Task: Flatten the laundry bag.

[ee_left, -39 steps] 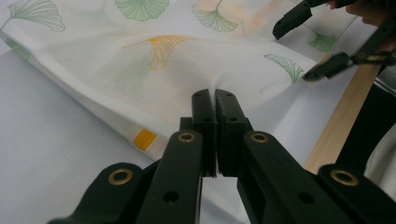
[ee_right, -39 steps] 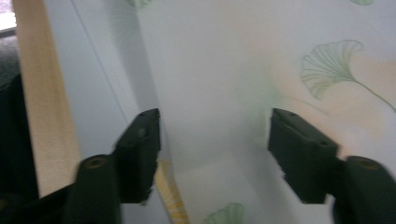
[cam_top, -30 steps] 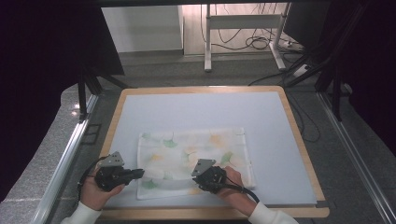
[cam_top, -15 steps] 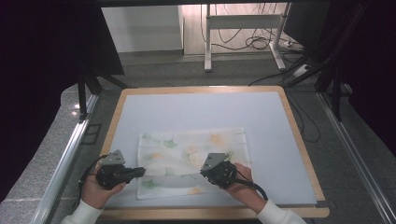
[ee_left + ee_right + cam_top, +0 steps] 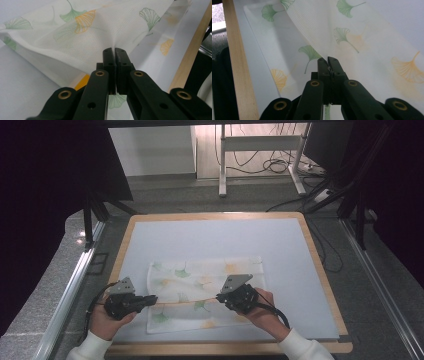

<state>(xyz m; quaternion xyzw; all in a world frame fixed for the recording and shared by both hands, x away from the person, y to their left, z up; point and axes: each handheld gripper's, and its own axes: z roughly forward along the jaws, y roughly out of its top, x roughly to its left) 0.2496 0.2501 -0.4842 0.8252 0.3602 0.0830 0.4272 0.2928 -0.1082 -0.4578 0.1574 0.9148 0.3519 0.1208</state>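
Note:
A white cloth [image 5: 205, 275] printed with green and orange ginkgo leaves lies on the pale blue mat [image 5: 210, 237]. In the high view my left gripper [image 5: 151, 298] is at the cloth's left side and my right gripper [image 5: 220, 297] is right of its middle. A raised fold runs between them. In the left gripper view the left gripper [image 5: 114, 51] is shut on a pinch of the cloth [image 5: 75, 37], which rises away from it in a taut sheet. In the right gripper view the right gripper [image 5: 327, 60] is shut on the cloth [image 5: 367, 37], lifted above a lower layer.
A wooden frame [image 5: 320, 270] borders the mat and shows close by as a wooden edge [image 5: 192, 57] in the left gripper view and a wooden edge [image 5: 237, 62] in the right gripper view. A metal rail [image 5: 70, 290] runs along the table's left. A desk frame and cables [image 5: 260, 150] stand beyond.
The right gripper has moved away from the near edge and slightly right, carrying cloth with it. The left gripper has shifted only a little. The fold between them has risen.

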